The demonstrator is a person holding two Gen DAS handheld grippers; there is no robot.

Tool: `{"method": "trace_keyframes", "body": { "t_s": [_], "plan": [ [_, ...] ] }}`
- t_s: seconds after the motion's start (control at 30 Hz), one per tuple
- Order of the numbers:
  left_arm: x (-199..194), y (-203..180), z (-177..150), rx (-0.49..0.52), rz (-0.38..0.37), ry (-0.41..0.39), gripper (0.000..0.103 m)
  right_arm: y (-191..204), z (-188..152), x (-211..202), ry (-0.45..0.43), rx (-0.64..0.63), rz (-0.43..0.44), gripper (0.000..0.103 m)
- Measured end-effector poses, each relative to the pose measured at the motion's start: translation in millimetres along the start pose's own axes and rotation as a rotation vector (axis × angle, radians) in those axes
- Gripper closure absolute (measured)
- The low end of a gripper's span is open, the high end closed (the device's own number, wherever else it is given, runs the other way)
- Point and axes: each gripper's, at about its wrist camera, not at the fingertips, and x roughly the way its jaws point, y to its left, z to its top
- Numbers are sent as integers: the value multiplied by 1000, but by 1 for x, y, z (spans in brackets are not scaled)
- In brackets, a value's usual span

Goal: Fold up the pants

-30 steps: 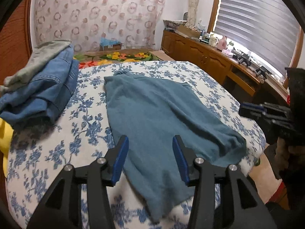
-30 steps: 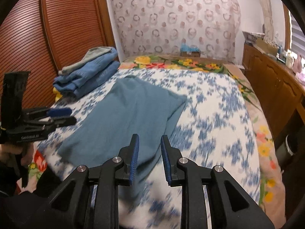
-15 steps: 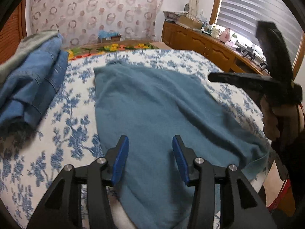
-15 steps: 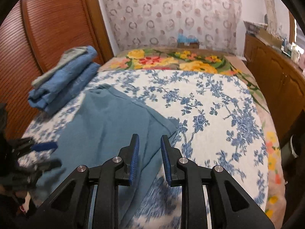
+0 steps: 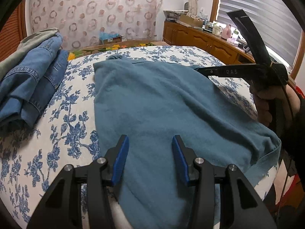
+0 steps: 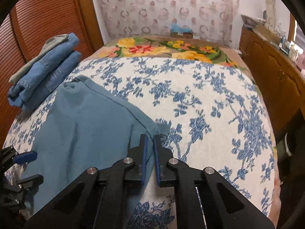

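A: What does the left wrist view show?

B: The left gripper point(image 5: 150, 159) hovers with its fingers spread wide over the near part of the teal pants point(image 5: 162, 103), which lie flat on the bed point(image 5: 63, 133). Folded jeans point(image 5: 30, 84) sit at the left. The right gripper point(image 5: 219, 70) reaches to the pants' far right edge.

A: And the right wrist view?

B: The right gripper point(image 6: 150, 160) has its fingers nearly pressed together, pinching the pants' point(image 6: 85, 129) corner edge.
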Motion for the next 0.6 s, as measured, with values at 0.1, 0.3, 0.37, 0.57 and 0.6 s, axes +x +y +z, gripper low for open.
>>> {"method": "trace_keyframes", "body": {
  "t_s": [0.1, 0.3, 0.37, 0.57, 0.6],
  "plan": [
    [0, 0, 0, 2, 3, 0, 57, -2, 6, -6, -39, -5, -28, 100],
    [-1, 0, -1, 4, 5, 1, 57, -9, 25, -2, -52, -8, -81, 100],
    [-1, 0, -1, 1, 2, 0, 57, -10, 26, 1, -47, -13, -99, 100],
    [-1, 2, -1, -3, -2, -2, 57, -10, 16, -11, -49, -5, -113, 85],
    [-1, 2, -1, -3, -2, -3, 57, -8, 11, -19, -54, -14, -106, 84]
  ]
}}
